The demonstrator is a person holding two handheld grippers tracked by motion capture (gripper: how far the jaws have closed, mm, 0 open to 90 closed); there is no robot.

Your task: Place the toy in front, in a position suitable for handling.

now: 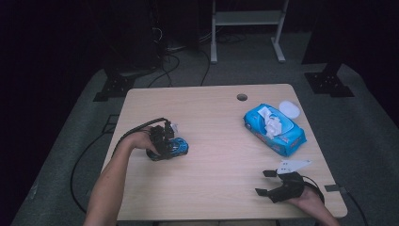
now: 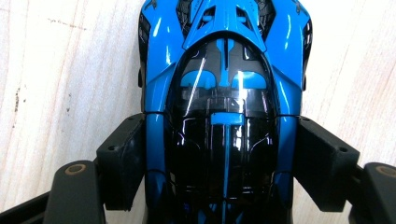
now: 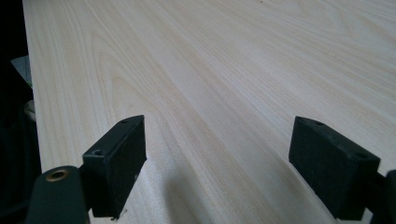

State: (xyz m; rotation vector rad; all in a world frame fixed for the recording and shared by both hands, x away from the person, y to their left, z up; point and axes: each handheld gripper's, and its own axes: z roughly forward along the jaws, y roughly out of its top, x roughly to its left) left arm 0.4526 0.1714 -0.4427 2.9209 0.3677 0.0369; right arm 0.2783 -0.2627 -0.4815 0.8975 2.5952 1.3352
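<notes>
While left tool (image 2: 224, 163) clamps unlabelled blue toy car (image 2: 224, 93), right tool (image 3: 233, 163) gapes wide.

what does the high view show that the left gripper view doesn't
High view alone: the wipes pack, a white lid behind it, the table hole, and the right tongs standing open on the near right of the table.

Left gripper view alone: the car's black glass canopy close up, with the pads against both its sides.

Both: the blue car in the left tongs, on the table.
</notes>
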